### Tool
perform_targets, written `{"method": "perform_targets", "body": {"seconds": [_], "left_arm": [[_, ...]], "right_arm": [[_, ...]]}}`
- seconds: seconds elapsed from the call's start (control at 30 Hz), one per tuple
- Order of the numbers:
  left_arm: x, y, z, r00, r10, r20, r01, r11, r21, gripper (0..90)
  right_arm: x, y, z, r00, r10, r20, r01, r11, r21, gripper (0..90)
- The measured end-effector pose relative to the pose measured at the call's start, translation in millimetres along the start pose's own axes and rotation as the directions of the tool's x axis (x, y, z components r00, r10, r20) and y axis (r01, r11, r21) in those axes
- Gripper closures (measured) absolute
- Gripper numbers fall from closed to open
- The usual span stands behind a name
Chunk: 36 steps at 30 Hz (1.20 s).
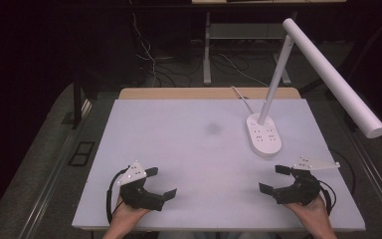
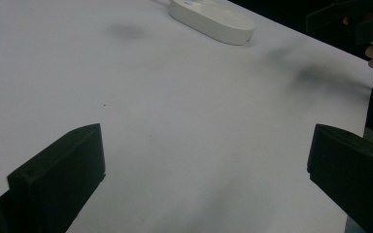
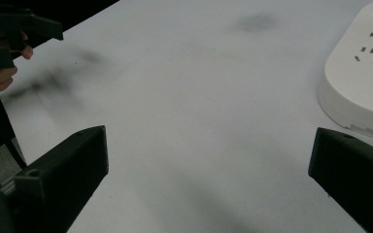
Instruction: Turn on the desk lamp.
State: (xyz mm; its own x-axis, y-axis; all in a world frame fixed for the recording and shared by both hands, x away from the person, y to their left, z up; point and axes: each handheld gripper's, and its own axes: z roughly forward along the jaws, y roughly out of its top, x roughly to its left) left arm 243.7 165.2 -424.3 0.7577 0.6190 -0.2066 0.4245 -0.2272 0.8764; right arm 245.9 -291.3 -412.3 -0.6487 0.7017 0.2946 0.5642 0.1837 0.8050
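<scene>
lamp base (image 1: 264,135) is the thing nearest my right hand-held gripper (image 1: 272,179), a white oval block with sockets on top, sitting on the table (image 1: 179,149) just ahead of that gripper and a little to its inner side. in the right gripper view the base (image 3: 359,92) sits just beyond the right-hand jaw without touching it, with a small blue light at its far end. from the base a white stem (image 1: 277,74) leans up to a long white tube head (image 1: 335,79) that hangs out over the table's right edge, above and beyond my right hand. both jaws of the right hand-held gripper stand wide apart with bare table between them, holding nothing. my left hand-held gripper (image 1: 161,183) rests near the front left of the table, well apart from the lamp, jaws likewise spread wide and empty. between the two grippers lies plain white table, with a faint dark smudge (image 1: 212,128) farther out toward the middle. a white cord (image 1: 242,99) runs from the base to the table's far edge.
</scene>
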Motion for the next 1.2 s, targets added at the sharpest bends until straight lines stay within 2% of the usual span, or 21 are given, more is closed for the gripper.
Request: {"method": "perform_targets", "body": {"seconds": [0.47, 0.6, 1.2], "left_arm": [[-0.9, 0.0, 2.3, 1.0, -0.005, 0.007, 0.005, 1.0, 0.007, 0.0], [-0.8, -0.4, 2.4, 1.0, -0.007, 0.007, 0.007, 0.9999, 0.013, 0.0], [0.8, -1.1, -0.2, 1.0, -0.008, -0.005, 0.008, 1.0, 0.006, 0.0]], "right_arm": [[-2.4, -1.2, -0.4, 0.9994, 0.013, -0.032, -0.012, 1.0, 0.02, 0.6], [-2.6, -1.6, 0.3, 0.9996, 0.005, -0.027, -0.005, 1.0, 0.024, 0.7], [-2.6, 4.6, -6.4, 0.9988, 0.032, -0.036, -0.03, 0.999, 0.043, 0.7]]}}
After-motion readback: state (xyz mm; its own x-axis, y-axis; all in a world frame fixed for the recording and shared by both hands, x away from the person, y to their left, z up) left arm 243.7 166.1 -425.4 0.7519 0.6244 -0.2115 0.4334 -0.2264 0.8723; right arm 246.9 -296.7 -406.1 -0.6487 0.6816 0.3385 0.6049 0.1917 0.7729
